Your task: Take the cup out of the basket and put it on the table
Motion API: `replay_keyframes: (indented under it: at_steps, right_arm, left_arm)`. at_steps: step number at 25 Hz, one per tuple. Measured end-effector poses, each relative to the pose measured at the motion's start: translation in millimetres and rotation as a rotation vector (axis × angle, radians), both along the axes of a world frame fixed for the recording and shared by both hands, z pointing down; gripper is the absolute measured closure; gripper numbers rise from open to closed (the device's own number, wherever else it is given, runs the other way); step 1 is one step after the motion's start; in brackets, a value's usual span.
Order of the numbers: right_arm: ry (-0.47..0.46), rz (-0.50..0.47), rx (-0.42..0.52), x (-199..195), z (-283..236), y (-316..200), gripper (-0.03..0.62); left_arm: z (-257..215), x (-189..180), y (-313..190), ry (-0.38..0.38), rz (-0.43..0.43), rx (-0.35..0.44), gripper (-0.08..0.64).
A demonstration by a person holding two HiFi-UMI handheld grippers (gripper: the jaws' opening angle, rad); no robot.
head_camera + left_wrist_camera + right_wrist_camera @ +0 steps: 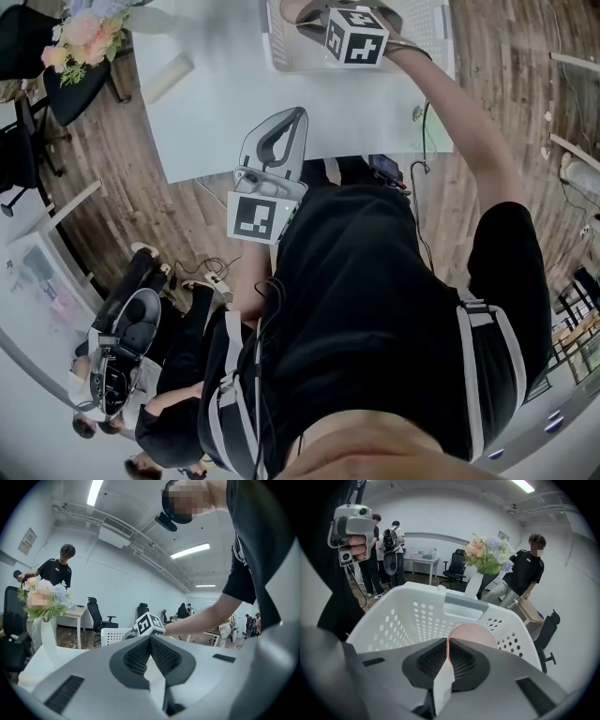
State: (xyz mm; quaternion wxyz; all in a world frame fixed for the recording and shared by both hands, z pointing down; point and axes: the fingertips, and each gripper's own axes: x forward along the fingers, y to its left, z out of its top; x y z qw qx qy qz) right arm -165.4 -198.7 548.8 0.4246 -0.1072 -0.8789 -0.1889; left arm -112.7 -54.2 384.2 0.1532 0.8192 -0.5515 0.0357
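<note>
The white table [234, 103] fills the top of the head view, and the white perforated basket [431, 33] stands on its far part, with bare tabletop open on the near side. The left gripper [150, 641] is held level near the table's near edge, well apart from the basket; its jaws are together with nothing between them. The right gripper [447, 645] reaches down into the basket, its jaws drawn almost together and pinching the thin wall of the pink cup [474, 633], whose rounded shape shows just beyond the pads. The cup sits inside the basket's walls, with the far handle side behind it. Whether it has left the basket floor cannot be told. So the grasp looks done, and the task appears to be at its lifting stage. The cup has not yet cleared the rim. Carrying it over the wall, setting it on the bare tabletop and letting go are all left.
</note>
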Motion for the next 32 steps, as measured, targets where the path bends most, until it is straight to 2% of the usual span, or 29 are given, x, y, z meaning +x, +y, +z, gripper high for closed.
replay_keyframes:
  at_steps: [10, 20, 25, 32]
  right_arm:
    - [-0.159, 0.026, 0.041, 24, -88, 17, 0.561]
    - [-0.388, 0.083, 0.043, 58, -184, 69, 0.56]
    - [-0.49, 0.159, -0.005, 77, -204, 93, 0.561]
    - [-0.583, 0.262, -0.079, 99, -211, 122, 0.561]
  left_arm:
    - [-23, 11, 4, -0.033, 0.019, 0.067, 0.538]
    - [-41, 12, 15, -0.067, 0.019, 0.116, 0.538]
    - [-41, 9, 18, -0.071, 0.014, 0.123, 0.538]
    - [-45, 8, 20, -0.068, 0.01, 0.138, 0.538]
